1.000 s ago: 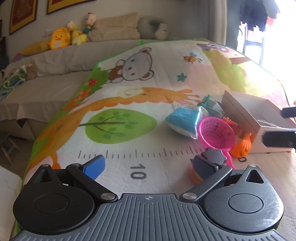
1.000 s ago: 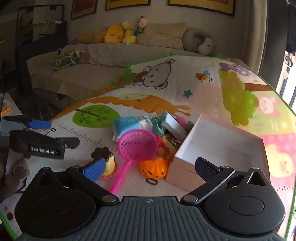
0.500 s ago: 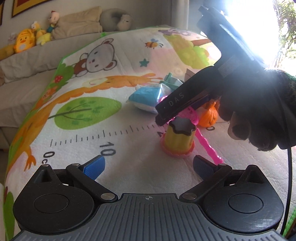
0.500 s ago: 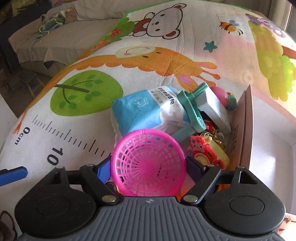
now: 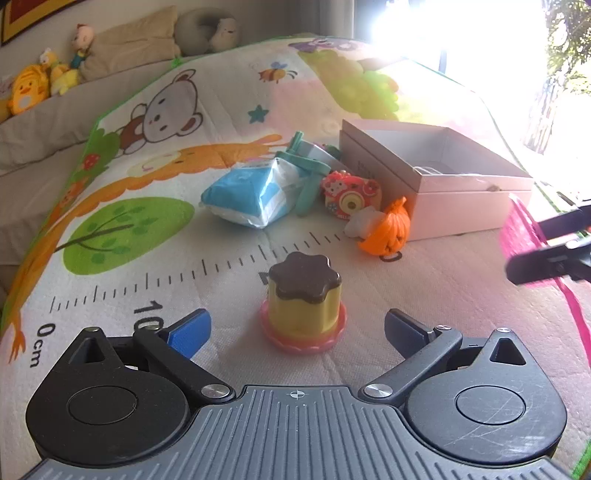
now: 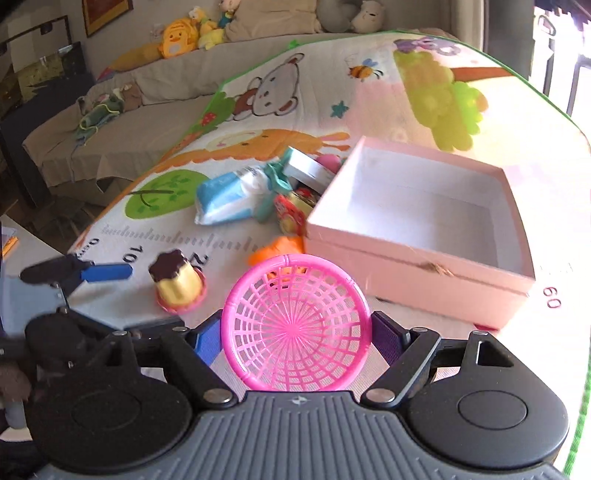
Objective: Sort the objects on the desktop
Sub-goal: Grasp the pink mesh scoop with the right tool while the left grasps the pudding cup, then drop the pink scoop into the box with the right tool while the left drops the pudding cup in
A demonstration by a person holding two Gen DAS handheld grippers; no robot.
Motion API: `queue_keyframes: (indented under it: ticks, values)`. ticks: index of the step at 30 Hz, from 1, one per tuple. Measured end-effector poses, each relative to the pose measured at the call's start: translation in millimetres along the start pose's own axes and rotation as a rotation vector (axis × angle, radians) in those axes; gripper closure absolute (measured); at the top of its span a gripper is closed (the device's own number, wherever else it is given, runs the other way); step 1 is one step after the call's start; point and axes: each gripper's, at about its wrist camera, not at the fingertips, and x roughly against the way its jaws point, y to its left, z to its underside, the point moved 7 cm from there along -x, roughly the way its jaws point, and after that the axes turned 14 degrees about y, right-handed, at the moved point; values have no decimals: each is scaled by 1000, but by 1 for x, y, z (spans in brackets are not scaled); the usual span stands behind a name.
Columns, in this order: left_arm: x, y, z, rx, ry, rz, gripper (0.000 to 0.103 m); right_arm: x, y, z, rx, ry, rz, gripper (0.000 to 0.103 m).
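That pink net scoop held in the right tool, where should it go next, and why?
Probably a short carry forward and to the right, over the open pink box. The right tool is shut on the pink net scoop, lifted above the mat, and the box just ahead looks empty. The pudding toy waits between the left tool's open fingers.

This is a home living room used as a child's play space. A colourful cartoon play mat [image 5: 229, 122] printed with a bear, a giraffe, a tree and a centimetre ruler covers the near surface. At the far left runs a beige fabric sofa [image 6: 122, 96] lined with yellow and multicoloured plush toys [image 6: 184, 31] and a tan cushion [image 5: 129, 40]. A gold-framed picture [image 6: 105, 13] hangs on the far wall, and daylight pours through a window [image 5: 480, 44] at the right.
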Motion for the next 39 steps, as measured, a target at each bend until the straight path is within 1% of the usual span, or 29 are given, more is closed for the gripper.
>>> queue_keyframes:
  ticks: [1, 2, 3, 4, 5, 6, 8, 11, 12, 14, 16, 19, 22, 25, 26, 27, 28, 29, 31, 32, 34, 36, 39]
  values:
    - [-4, -2, -3, 6, 13, -16, 8, -1, -7, 10, -19, 8, 5, 21]
    - [-8, -2, -5, 10, 29, -23, 22, 0, -11, 15, -31, 12, 5, 21]
    - [-12, -3, -6, 16, 46, -29, 28, 0, -15, 21, -41, 13, 3, 21]
    - [-13, -3, -7, 26, 47, -32, 29, 1, -18, 29, -48, 11, -2, 21]
    - [-12, -4, -7, 30, 49, -38, 34, 3, -20, 32, -53, 8, -5, 21]
    - [-11, -5, -7, 27, 48, -38, 42, 4, -21, 35, -58, 5, -8, 21]
    - [-6, -9, -6, 10, 41, -53, 42, 7, -25, 43, -61, -3, -15, 21]
    - [10, -23, -3, -40, 12, -53, 42, 15, -28, 48, -57, -18, -17, 21]
    - [19, -29, -4, -54, 0, -31, 42, 19, -29, 48, -54, -29, -14, 21]
    - [40, -45, -15, -96, -43, 31, 42, 40, -36, 40, -50, -86, -6, 21]
    - [61, -62, -40, -147, -118, 68, 42, 69, -44, 20, -45, -176, 3, 21]
    - [79, -84, -92, -195, -224, 113, 42, 104, -62, -25, -29, -319, 64, 21]
    - [66, -101, -141, -186, -276, 142, 42, 106, -87, -74, -62, -374, 104, 21]
    - [38, -108, -175, -148, -287, 177, 42, 86, -111, -118, -77, -399, 189, 21]
    - [26, -106, -184, -135, -285, 184, 36, 75, -118, -130, -92, -394, 201, 21]
    - [16, -103, -189, -118, -280, 182, 23, 63, -125, -141, -106, -383, 199, 21]
    - [10, -96, -191, -91, -276, 178, 18, 49, -132, -151, -115, -358, 180, 20]
    - [7, -89, -190, -68, -271, 178, 14, 33, -137, -158, -118, -315, 151, 20]
    - [5, -71, -178, -50, -261, 181, 8, 10, -146, -162, -153, -252, 124, 18]
    - [6, -62, -168, -53, -268, 157, 6, 0, -149, -159, -164, -231, 112, 18]
    - [6, -45, -145, -65, -276, 82, 5, -12, -151, -150, -175, -206, 102, 18]
    - [1, -30, -121, -66, -256, 24, 4, -19, -148, -139, -165, -191, 99, 18]
    - [-10, -14, -89, -42, -195, 3, 4, -24, -138, -117, -132, -195, 140, 18]
